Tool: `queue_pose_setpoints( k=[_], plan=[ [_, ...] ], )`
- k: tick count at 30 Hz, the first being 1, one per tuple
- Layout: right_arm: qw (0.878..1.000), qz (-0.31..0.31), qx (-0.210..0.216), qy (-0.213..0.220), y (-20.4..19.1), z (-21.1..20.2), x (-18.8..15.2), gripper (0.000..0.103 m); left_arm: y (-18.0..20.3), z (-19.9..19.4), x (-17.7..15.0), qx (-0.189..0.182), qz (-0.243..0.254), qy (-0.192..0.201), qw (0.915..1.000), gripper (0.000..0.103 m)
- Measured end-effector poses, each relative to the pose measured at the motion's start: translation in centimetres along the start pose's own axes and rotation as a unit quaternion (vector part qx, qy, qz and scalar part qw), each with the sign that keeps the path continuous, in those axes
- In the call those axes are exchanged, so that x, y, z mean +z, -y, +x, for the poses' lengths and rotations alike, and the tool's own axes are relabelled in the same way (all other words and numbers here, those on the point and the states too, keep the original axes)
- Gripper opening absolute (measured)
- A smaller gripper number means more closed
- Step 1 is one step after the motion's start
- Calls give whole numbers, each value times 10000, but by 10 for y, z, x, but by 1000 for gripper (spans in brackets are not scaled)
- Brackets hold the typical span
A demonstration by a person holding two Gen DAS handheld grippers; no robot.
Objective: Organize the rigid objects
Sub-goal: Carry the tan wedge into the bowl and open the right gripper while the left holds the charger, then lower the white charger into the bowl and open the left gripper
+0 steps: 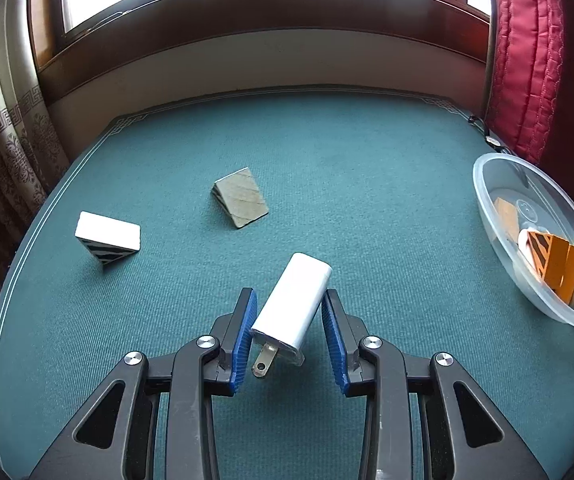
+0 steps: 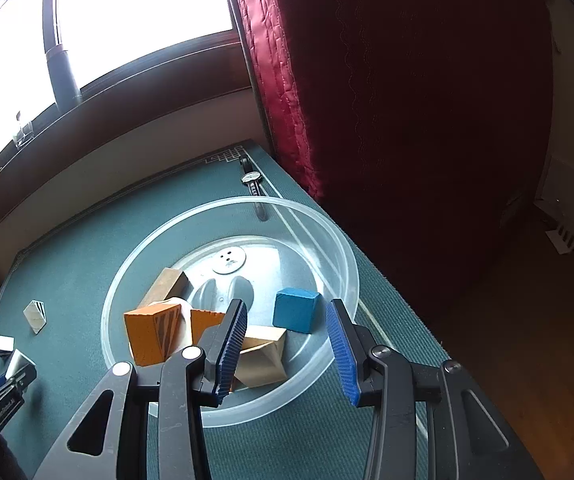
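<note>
On the far left of the green table mat (image 1: 367, 184), a white block with a black-striped side (image 1: 107, 238) lies free, and a grey wedge block (image 1: 241, 198) rests to its right, well apart from it. Your left gripper (image 1: 289, 300) is closed on a white charger plug (image 1: 293, 306), which sits tilted between the blue pads (image 1: 245, 332). Its metal prongs point back toward the camera.

At the right edge of the mat, the clear plastic bowl (image 2: 327, 236) contains orange blocks (image 2: 151, 334), a tan block (image 2: 261, 354), a brown block (image 2: 165, 286) and a blue cube (image 2: 297, 310). Your right gripper (image 2: 287, 308) hangs above the bowl with its jaws parted and nothing between them. The blue cube lies just below the gap, on the bowl floor. A wristwatch (image 2: 252, 180) lies on the mat beyond the bowl, near the red curtain (image 2: 367, 80).

Risks, by judgement:
- The plug is smooth, glossy and held askew. It may pivot or slip out during transfer to the bowl.
- The bowl looks light, so a bump from either gripper could slide it toward the table edge.
- Both grippers converging on the bowl may collide. Withdraw the right before bringing in the left.
</note>
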State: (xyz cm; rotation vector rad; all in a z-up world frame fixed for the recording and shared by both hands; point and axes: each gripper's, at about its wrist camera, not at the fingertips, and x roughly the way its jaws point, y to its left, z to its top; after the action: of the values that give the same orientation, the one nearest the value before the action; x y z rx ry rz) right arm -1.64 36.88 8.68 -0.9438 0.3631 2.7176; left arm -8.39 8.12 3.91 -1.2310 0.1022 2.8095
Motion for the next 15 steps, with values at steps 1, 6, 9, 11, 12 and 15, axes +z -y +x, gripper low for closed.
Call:
queue_pose_setpoints(
  k=[1, 6, 9, 11, 12, 15],
  plan=[
    [10000, 5, -4, 11, 2, -1, 0, 44, 4, -1, 2, -22, 37, 16, 10000, 35],
    [10000, 66, 42, 44, 11, -3, -3, 44, 29, -6, 12, -195, 178, 67, 9996, 35],
    [9999, 58, 122, -10, 14, -2, -4, 44, 46, -8, 20, -344, 277, 76, 9990, 35],
    [9999, 63, 150, -44, 15, 0, -5, 44, 58, -11, 25, -430, 362, 102, 9984, 35],
    [9998, 65, 168, -52, 16, 1, -5, 44, 65, -12, 27, -458, 414, 126, 9980, 35],
    [9997, 53, 200, -98, 18, 2, -6, 44, 84, -15, 33, -509, 577, 199, 9968, 35]
  ],
)
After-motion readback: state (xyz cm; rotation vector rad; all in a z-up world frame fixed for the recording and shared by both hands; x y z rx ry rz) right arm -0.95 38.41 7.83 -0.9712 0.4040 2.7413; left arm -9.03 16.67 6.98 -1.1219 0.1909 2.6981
